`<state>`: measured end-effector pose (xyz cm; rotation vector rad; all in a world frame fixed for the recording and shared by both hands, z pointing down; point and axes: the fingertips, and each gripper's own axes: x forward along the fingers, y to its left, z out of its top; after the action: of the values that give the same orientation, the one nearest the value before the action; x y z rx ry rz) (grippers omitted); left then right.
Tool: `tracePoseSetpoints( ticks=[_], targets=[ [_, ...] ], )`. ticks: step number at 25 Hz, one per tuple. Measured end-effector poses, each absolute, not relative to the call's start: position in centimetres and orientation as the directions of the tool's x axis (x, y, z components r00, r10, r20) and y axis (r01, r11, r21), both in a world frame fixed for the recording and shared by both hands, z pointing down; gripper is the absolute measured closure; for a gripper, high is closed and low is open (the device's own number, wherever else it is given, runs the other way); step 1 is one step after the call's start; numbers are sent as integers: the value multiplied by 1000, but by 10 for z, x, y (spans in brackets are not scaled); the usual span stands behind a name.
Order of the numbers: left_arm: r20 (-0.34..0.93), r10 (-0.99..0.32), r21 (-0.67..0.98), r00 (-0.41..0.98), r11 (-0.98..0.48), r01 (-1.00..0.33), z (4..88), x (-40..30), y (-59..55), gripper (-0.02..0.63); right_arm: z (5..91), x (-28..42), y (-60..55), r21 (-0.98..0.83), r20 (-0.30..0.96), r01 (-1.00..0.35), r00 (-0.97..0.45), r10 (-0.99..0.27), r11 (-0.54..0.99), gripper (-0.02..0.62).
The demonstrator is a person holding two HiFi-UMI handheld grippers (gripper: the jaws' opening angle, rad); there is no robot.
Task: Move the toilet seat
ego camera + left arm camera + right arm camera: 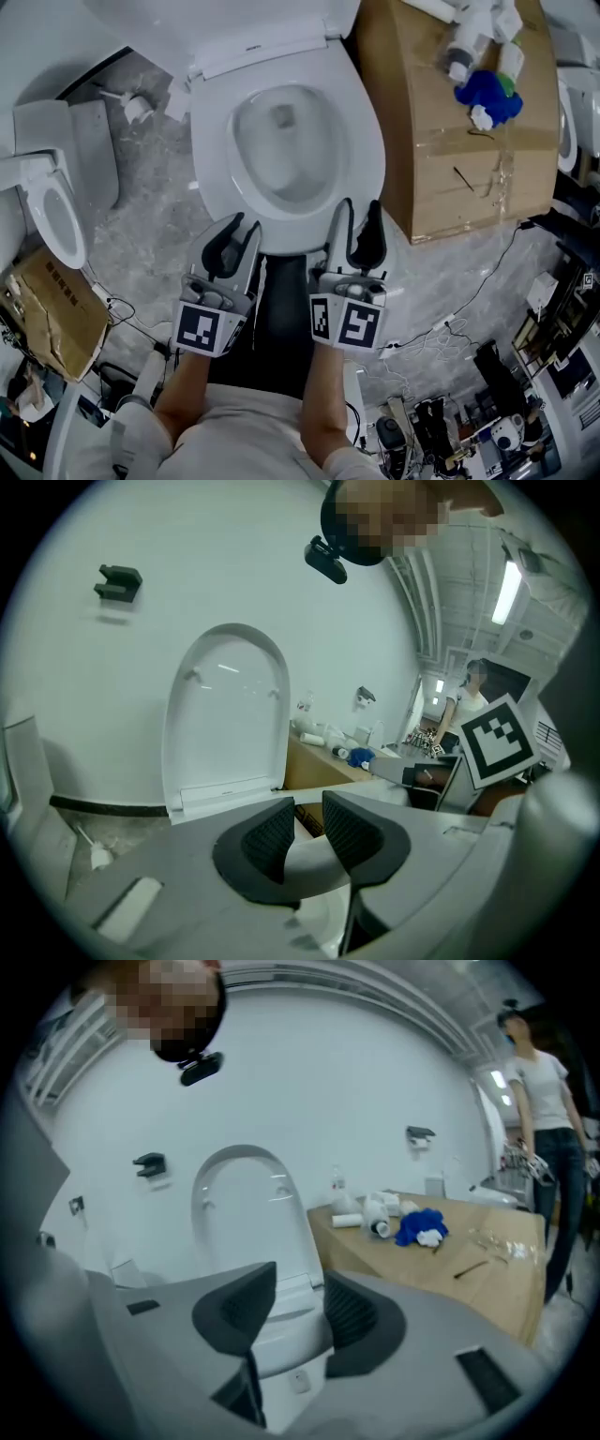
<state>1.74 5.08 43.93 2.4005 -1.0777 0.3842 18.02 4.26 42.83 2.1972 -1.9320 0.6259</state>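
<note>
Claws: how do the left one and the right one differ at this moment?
The left claw has its pads close together, with only a narrow gap between them. The right claw stands clearly wider apart. In the head view, the left claw leans inward over the toilet seat at its front rim, while the right claw points straighter ahead. Shared: both sit over the seat's front edge, one on each side, and neither visibly clamps anything.

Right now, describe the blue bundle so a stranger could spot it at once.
Find the toilet in the middle; a brown box stands on its right. At the box's far end, the blue bundle lies beside white clutter, the only blue thing there.
</note>
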Motion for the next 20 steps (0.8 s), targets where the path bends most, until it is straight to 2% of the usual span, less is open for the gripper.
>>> tracePoseSetpoints(
  ticks=[1,15,20],
  targets=[
    [430,-627,304,649,-577,-758,436,17,48,519,422,176,38,-121,387,-983,78,-919,-134,443],
    [374,-667,293,644,-574,-765,400,8,7,542,373,149,4,-68,289,-997,-62,-955,44,457],
    [352,-692,270,630,-570,-776,385,2,-10,580,354,137,-10,-57,243,-991,-129,-961,119,488]
  ],
)
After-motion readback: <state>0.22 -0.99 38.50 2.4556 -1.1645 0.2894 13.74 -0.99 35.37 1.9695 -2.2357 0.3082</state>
